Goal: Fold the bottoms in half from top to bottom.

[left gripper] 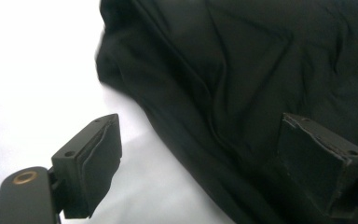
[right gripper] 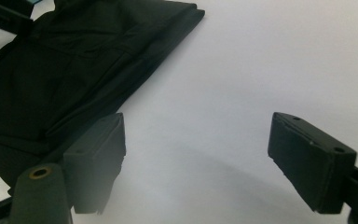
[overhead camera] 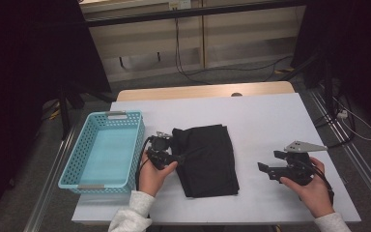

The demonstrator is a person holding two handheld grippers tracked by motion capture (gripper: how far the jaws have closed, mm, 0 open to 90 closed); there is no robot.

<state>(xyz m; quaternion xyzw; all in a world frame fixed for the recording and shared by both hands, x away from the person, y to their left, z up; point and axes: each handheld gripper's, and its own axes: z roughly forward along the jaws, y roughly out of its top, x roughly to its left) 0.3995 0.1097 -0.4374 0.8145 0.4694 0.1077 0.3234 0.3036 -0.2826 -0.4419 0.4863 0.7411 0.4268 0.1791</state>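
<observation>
A folded black cloth [overhead camera: 207,158] lies flat in the middle of the white table [overhead camera: 265,121]. My left gripper [overhead camera: 178,158] is at the cloth's left edge, open, with its jaws spread either side of the fabric border [left gripper: 205,93]. My right gripper [overhead camera: 263,170] hovers open over bare table, a short way right of the cloth [right gripper: 65,70], with nothing between its jaws. In the left gripper view one pad [left gripper: 98,163] sits over white table and the other pad [left gripper: 317,158] over the cloth.
A light blue plastic basket [overhead camera: 79,159], with nothing in it, stands at the table's left edge, just beside my left hand. A wooden table strip [overhead camera: 203,91] runs along the far side. Cables lie on the floor beyond.
</observation>
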